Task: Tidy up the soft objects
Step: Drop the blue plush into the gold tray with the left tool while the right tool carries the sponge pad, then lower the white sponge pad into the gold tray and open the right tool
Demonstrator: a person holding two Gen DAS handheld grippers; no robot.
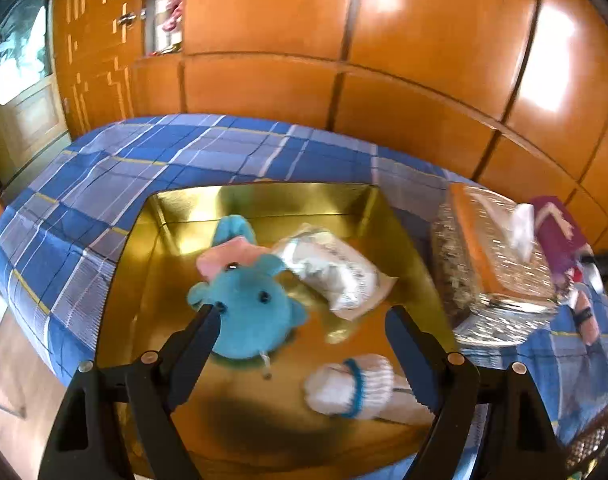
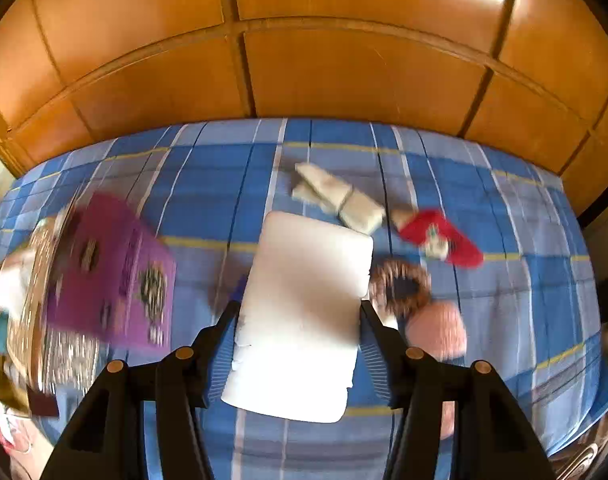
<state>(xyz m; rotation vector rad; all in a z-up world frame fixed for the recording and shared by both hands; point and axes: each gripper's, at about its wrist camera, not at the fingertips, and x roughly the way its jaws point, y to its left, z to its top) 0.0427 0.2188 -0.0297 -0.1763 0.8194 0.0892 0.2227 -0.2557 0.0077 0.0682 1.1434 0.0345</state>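
Bright daylight glare is reflected off the wooden panels (image 1: 424, 40); motion blur is seen in both views, and edges are bent by fisheye distortion.

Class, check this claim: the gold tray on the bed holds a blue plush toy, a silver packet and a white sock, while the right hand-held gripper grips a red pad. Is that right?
One detail is wrong. In the right wrist view, the right hand-held gripper grips a white pad, not a red one. The left wrist view confirms the gold tray holds the blue plush toy, silver packet and white sock.
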